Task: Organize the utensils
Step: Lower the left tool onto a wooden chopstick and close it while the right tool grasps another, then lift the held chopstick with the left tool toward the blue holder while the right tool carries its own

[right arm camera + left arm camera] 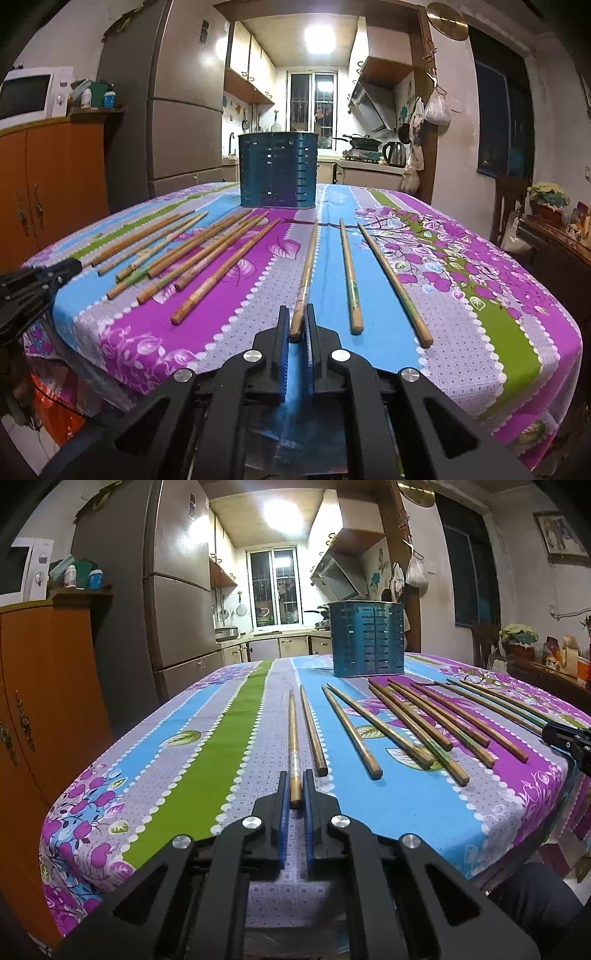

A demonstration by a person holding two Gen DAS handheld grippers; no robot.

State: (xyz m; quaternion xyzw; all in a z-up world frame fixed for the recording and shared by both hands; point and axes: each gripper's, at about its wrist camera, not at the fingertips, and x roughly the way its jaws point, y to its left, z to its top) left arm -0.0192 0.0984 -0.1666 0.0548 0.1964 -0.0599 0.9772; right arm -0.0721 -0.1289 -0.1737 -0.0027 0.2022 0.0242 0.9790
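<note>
Several wooden chopsticks lie side by side on the flowered tablecloth (236,738). A blue slotted utensil holder (367,638) stands at the far side, also in the right wrist view (277,170). My left gripper (294,775) is shut on the near end of the leftmost chopstick (293,734), which rests on the cloth. My right gripper (296,310) is shut on the near end of another chopstick (308,266), with two chopsticks (349,273) to its right. Each gripper shows at the edge of the other's view: the right one (569,738) and the left one (40,280).
An orange cabinet (40,709) with a microwave (29,94) stands left of the table, a grey fridge (177,590) behind it. A dark sideboard (557,254) with clutter stands to the right. The table's near edge lies just under both grippers.
</note>
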